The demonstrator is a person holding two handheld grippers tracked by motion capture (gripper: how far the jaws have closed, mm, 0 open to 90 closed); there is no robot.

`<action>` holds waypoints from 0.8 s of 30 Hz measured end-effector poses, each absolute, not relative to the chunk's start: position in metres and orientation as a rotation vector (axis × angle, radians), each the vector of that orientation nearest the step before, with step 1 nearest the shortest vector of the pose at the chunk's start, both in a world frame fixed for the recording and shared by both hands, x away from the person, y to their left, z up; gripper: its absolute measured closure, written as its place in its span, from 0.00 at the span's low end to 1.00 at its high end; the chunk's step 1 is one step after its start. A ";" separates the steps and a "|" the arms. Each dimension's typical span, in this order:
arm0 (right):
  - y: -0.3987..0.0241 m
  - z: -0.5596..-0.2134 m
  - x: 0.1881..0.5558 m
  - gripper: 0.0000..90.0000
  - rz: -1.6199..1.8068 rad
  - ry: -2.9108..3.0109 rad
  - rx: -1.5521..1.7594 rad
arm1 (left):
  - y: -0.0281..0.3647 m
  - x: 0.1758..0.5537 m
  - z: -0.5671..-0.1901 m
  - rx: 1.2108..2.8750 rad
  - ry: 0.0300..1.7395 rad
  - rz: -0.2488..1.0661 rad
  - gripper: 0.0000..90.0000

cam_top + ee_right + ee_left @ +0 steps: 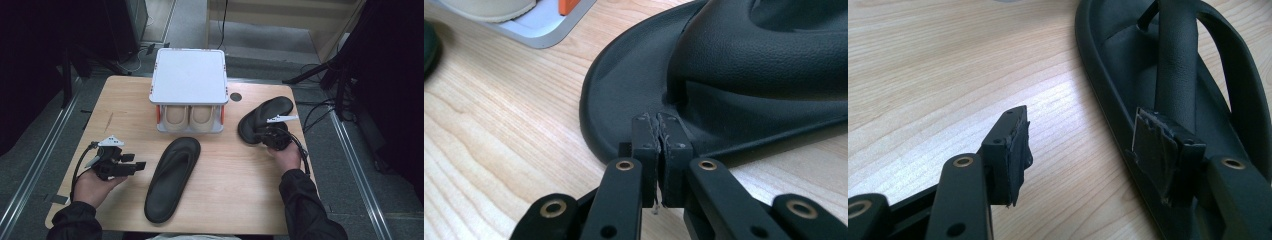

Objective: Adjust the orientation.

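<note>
Tongs: left (141,165) gaping beside one flip-flop (172,178); right (260,134) clenched on the other flip-flop (265,116).

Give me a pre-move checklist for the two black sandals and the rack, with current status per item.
1. Right gripper shut on the right sandal, pinching its edge: ok.
2. Left gripper open, nothing between its pads: ok.
3. Left sandal flat on the table, beside the left gripper and free to grasp: ok.
4. Rack lower shelf free for the black pair: not ok, beige shoes fill it.
5. Rack top free of objects: ok.
6. Right sandal lifted off the table: cannot tell.
</note>
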State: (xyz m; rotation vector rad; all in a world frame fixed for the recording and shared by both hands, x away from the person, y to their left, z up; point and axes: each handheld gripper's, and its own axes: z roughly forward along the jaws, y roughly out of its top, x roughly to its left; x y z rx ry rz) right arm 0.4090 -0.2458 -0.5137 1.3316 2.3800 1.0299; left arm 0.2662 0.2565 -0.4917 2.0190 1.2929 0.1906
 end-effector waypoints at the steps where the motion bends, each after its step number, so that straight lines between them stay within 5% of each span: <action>1: -0.246 -0.513 0.408 0.98 1.030 2.377 1.326 | 0.257 0.266 -0.491 2.021 1.289 0.192 0.45; 24: -0.255 -0.517 0.416 1.00 0.994 2.369 1.381 | 0.257 0.264 -0.493 2.020 1.296 0.203 0.45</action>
